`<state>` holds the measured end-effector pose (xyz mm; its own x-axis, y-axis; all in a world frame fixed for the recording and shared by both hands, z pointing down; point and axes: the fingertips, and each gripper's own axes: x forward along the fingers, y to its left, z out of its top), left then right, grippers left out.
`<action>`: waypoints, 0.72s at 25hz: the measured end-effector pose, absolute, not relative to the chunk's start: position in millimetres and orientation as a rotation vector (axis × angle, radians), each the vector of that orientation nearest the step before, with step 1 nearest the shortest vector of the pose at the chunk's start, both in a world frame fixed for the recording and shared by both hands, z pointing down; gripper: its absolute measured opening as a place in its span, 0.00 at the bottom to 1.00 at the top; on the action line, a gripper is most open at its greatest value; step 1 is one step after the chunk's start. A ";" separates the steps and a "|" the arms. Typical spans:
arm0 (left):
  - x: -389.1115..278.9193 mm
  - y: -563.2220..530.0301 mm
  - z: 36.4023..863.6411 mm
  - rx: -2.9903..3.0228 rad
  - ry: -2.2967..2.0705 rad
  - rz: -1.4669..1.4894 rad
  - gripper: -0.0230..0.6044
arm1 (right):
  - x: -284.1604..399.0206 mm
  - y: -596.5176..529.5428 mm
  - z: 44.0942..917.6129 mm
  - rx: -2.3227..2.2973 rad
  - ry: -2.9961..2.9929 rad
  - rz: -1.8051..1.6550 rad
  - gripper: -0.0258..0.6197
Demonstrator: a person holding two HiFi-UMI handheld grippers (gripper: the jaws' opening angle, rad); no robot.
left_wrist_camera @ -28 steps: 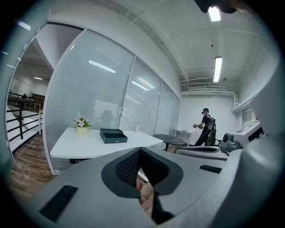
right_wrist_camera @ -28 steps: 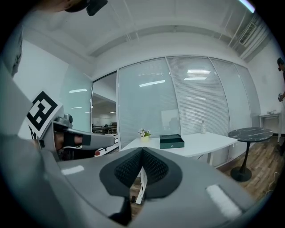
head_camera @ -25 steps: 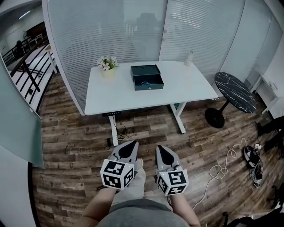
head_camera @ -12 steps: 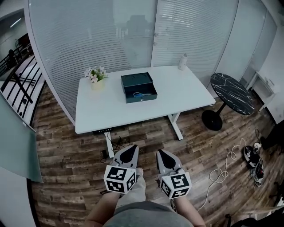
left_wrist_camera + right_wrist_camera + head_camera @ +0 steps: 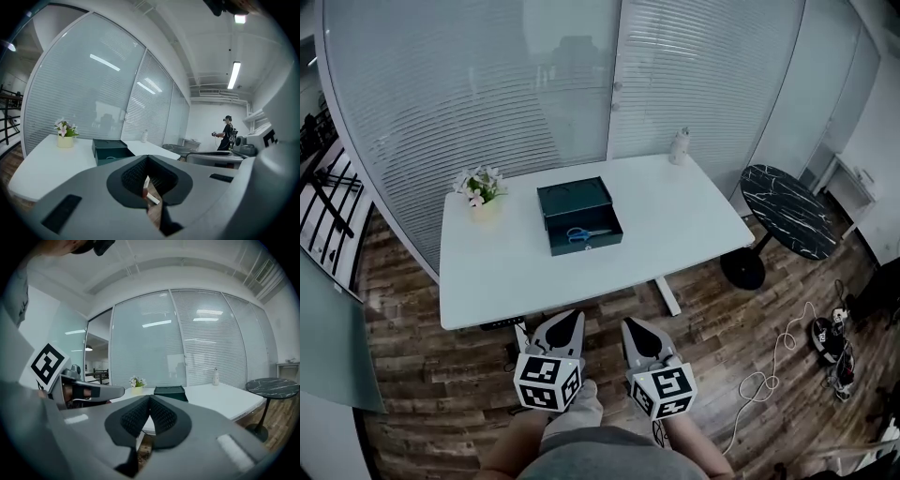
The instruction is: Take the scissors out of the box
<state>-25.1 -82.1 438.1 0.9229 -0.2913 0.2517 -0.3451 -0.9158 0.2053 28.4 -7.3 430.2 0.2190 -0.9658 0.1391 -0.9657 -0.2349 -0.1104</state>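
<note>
Wide view of the room here; the white rectangular flat-topped surface [image 5: 675, 216] stands on a floor of brown wood planks [image 5: 431, 394], in front of a curved wall of frosted glass with thin horizontal slats [image 5: 487, 84]. Near the middle of the surface sits the dark green rectangular hard-sided box [image 5: 572, 199]; its rear part is covered by a flat matte top, its front part is open. The scissors with blue handles and pale metal blades [image 5: 586, 233] lie flat inside that open front part, handles toward the left of the head view; nothing else shows in there with them.

Left of the box is a small pale pot of pink and white flowers [image 5: 481, 190]; at the far right corner of the surface stands a small white bottle [image 5: 679, 144]. Off to the right, on the floor, is a round side table with a black marbled top [image 5: 787, 211] on a black pedestal; a thin white cable [image 5: 769, 370] snakes over the planks near it.

The left grey plastic tongs [image 5: 565, 323] and the right grey plastic tongs [image 5: 634, 330] hover low over the floor, well short of the surface; each carries a cube of black-and-white square markers. Both are clenched, ribbed black pads meeting at the tip, with nothing between them. The box shows beyond both tips in the two gripper views.
</note>
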 end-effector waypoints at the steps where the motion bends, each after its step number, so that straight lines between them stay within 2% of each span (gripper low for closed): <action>1: -16.4 -91.0 437.1 2.841 -0.478 0.316 0.04 | 36.3 -15.8 429.2 -2.454 1.940 -0.278 0.05; 11: 52.4 -179.1 444.4 2.829 -0.481 0.333 0.04 | 107.4 -100.3 430.2 -2.477 1.924 -0.277 0.05; 18: 76.6 -223.5 444.9 2.821 -0.480 0.339 0.04 | 139.6 -147.5 426.5 -2.494 1.931 -0.261 0.05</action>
